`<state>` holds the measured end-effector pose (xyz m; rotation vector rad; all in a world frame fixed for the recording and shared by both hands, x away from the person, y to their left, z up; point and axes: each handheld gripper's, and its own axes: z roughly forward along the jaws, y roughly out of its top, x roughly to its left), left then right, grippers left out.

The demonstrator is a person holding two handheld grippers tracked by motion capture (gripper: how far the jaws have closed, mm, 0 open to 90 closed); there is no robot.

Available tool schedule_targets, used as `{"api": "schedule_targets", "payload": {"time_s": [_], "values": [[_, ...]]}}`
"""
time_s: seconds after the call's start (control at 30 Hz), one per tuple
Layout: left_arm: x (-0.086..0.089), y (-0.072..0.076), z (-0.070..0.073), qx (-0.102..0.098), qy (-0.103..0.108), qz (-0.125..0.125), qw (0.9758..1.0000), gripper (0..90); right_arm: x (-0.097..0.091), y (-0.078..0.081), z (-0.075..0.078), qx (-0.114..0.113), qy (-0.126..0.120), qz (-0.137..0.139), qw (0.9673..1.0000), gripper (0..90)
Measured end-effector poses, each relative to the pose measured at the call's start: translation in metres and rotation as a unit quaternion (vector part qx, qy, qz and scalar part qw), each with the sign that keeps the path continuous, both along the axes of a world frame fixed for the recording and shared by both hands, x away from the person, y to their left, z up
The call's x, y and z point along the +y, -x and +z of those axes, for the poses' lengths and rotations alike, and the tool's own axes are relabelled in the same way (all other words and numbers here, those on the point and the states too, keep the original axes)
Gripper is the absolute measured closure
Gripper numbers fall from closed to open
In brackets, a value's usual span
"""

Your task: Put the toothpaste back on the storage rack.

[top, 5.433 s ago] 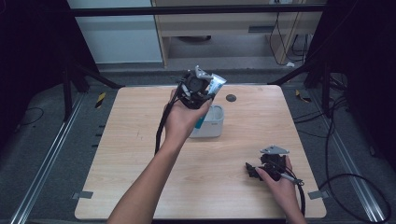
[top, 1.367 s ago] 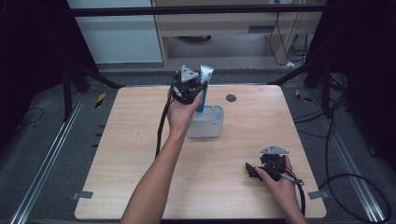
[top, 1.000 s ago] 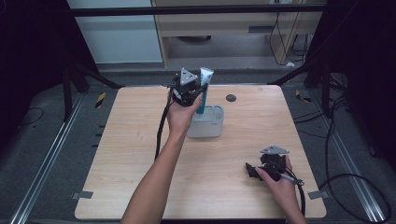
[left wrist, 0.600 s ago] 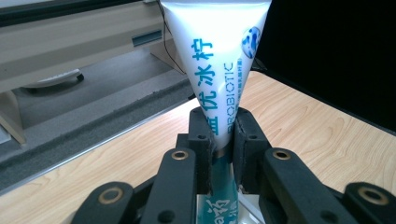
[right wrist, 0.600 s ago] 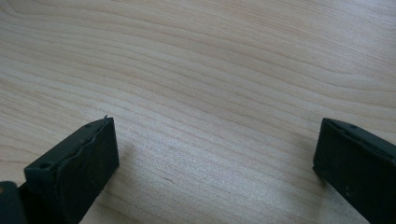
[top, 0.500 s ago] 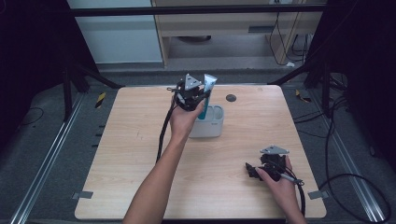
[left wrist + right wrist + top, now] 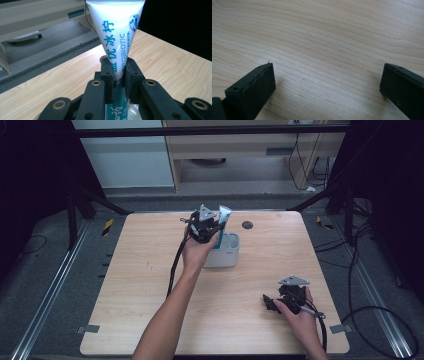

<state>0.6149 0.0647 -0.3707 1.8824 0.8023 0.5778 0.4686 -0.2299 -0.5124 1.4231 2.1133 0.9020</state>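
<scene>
Tube pinched in left claw above holder; right claw spread, well apart.

A light wooden table with rounded corners stands on a grey floor. On the table, toward its far middle, sits a small white holder. A dark round spot lies near the far edge, just right of the holder. The right gripper rests on the near right part.
</scene>
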Motion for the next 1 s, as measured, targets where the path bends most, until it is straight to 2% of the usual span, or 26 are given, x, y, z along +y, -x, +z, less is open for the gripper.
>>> {"api": "schedule_targets", "payload": {"time_s": [0.1, 0.17, 0.37, 1.0], "values": [[-0.001, 0.001, -0.003, 0.002, -0.006, 0.000, 1.0000, 79.1, 0.000, 0.000, 0.000, 0.000, 0.000, 0.000, 1.0000, 0.3], [0.001, 0.001, -0.007, 0.007, 0.003, -0.001, 1.0000, 79.0, 0.000, 0.000, 0.000, 0.000, 0.000, 0.000, 1.0000, 0.3], [0.002, 0.003, -0.015, 0.009, -0.003, -0.003, 0.9999, 79.0, 0.000, 0.000, 0.000, -0.001, 0.001, 0.000, 1.0000, 0.3], [0.004, 0.003, -0.024, 0.015, -0.004, -0.002, 0.9999, 79.0, 0.000, 0.000, 0.000, 0.001, 0.000, 0.000, 1.0000, 0.3]]}}
